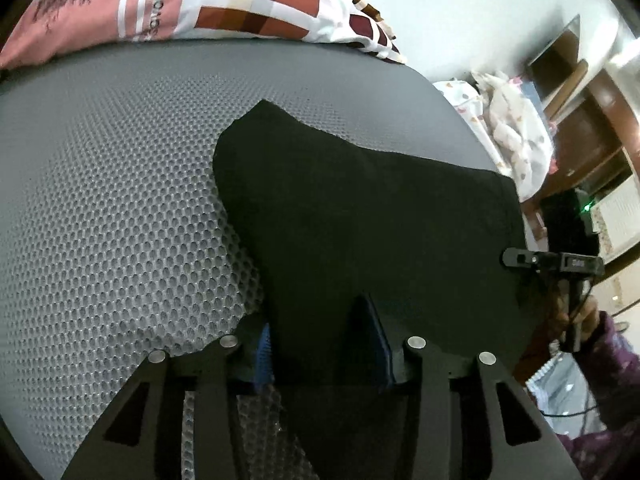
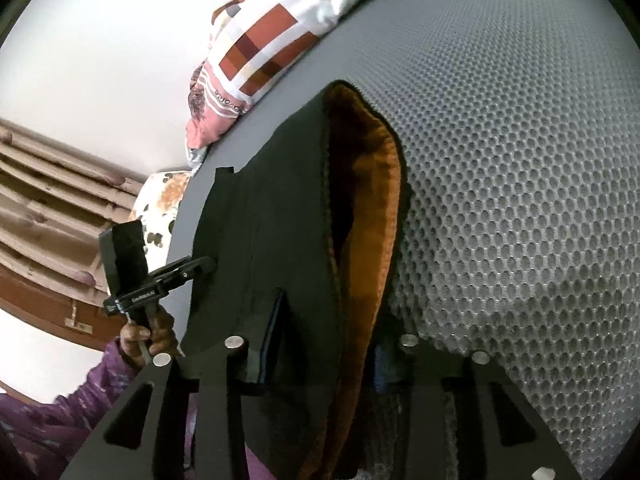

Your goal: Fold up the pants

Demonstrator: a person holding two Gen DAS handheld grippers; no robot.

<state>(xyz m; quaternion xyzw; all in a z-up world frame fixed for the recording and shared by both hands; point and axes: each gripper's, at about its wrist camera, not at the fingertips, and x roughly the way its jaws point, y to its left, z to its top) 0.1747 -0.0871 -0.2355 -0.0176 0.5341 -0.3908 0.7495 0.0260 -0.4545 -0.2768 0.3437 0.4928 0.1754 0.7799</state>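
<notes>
Left wrist view: the left hand-held gripper (image 1: 324, 344) pinches one near edge of the black pants (image 1: 360, 208), which lie on the grey mesh mattress (image 1: 120, 200) of the bed. Right wrist view: the right hand-held gripper (image 2: 326, 344) clamps the brown-lined waistband. Step in hand: gripping for a fold. Next, both likely must lift together and carry the edge across evenly.

black pants (image 1: 360, 216), brown-lined, apparently folded on grey mesh.

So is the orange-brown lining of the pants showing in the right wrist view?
Yes, the black pants gape open along one edge, exposing the orange-brown fleecy lining against the grey mesh mattress.
</notes>
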